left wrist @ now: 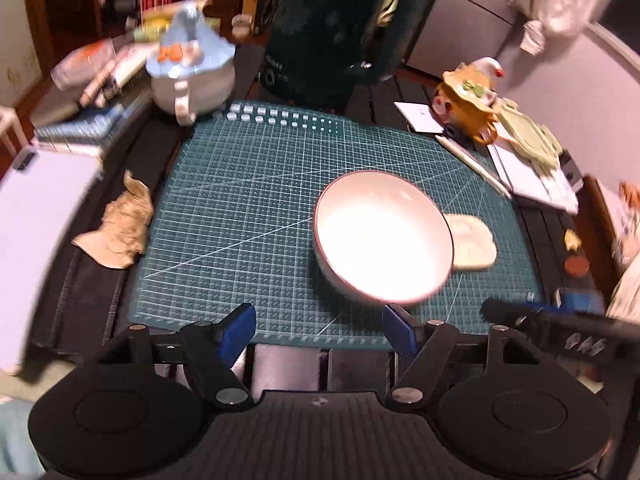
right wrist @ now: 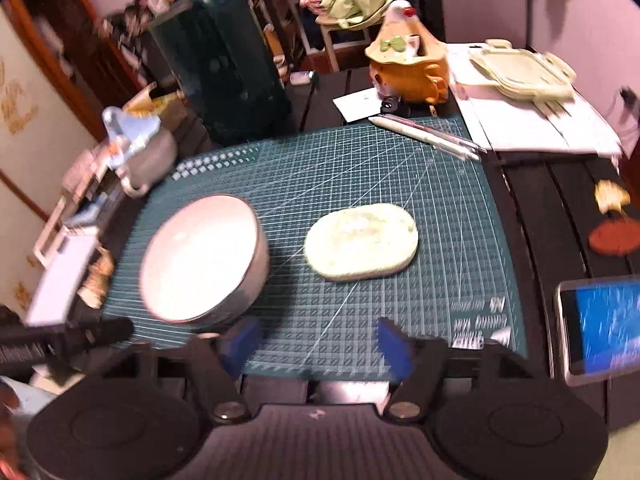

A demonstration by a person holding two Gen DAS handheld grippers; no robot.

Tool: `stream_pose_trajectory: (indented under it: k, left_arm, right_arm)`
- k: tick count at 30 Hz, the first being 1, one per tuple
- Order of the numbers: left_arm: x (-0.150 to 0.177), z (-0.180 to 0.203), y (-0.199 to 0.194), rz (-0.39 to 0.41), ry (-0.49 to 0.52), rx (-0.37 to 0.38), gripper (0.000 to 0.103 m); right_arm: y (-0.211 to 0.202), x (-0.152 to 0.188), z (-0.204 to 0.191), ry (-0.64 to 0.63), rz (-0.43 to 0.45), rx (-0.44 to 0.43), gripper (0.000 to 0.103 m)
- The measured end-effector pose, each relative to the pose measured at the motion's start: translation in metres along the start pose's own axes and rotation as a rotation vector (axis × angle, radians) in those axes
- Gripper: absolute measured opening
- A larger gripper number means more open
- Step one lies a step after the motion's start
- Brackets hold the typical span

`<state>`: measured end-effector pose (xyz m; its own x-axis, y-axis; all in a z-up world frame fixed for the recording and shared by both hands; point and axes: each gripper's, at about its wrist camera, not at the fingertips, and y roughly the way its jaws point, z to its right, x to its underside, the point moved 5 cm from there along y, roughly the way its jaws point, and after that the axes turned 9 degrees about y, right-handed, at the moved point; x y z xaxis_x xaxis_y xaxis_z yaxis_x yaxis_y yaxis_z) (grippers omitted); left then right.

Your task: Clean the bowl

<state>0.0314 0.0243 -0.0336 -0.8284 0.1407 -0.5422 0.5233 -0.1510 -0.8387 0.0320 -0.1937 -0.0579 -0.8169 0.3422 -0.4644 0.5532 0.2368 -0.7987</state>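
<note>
Here both claws, left claw [left wrist: 320, 326] and right claw [right wrist: 318, 342], gape empty above bowl [left wrist: 382, 240] and sponge [right wrist: 361, 242].

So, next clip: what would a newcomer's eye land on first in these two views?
The glossy white bowl with a dark rim, glaring under the light, sits on the green gridded cutting mat. Beside it on the mat lies a pale green oval sponge, apart from the bowl in the right wrist view. Both the left gripper and right gripper stand open and empty at the mat's near edge.
</note>
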Motion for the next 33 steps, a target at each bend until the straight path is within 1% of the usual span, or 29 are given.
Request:
stream_pose_trajectory:
  k: [1,4,6,8,10,12,15,17,21,26,33]
  left_arm:
    - [0.003,0.0,-0.006,0.018,0.007,-0.006,0.086]
    - [0.008,-0.002,-0.021,0.085,0.015,-0.034,0.086]
    - [0.01,-0.003,-0.03,0.133,0.017,-0.065,0.087]
    - [0.013,0.0,-0.033,0.134,0.052,-0.077,0.087]
    - [0.018,0.006,-0.034,0.129,0.105,-0.085,0.087]
    - [0.024,0.01,-0.037,0.144,0.115,-0.115,0.087]
    - [0.028,0.014,-0.038,0.139,0.115,-0.106,0.087]
    - [0.031,0.013,-0.037,0.138,0.105,-0.11,0.087]
    - [0.036,0.006,-0.031,0.122,0.061,-0.158,0.088]
    - [0.039,0.002,-0.028,0.117,0.04,-0.18,0.088]
    - [0.039,0.002,-0.023,0.104,0.047,-0.194,0.088]
  right_arm:
    - [-0.006,0.003,0.0,0.009,0.024,0.005,0.099]
    - [-0.024,0.016,-0.003,-0.008,0.078,0.057,0.099]
    - [-0.03,0.025,-0.007,-0.018,0.075,0.085,0.099]
    - [-0.034,0.032,-0.01,-0.018,0.078,0.098,0.099]
    - [-0.042,0.043,-0.018,-0.043,0.115,0.124,0.099]
    - [-0.047,0.049,-0.026,-0.086,0.146,0.164,0.099]
    - [-0.049,0.057,-0.038,-0.143,0.167,0.226,0.099]
    - [-0.05,0.06,-0.038,-0.13,0.174,0.252,0.099]
    - [-0.047,0.061,-0.032,-0.099,0.183,0.271,0.099]
    - [-0.041,0.064,-0.029,-0.114,0.189,0.287,0.099]
    - [-0.041,0.057,-0.023,-0.048,0.173,0.228,0.099]
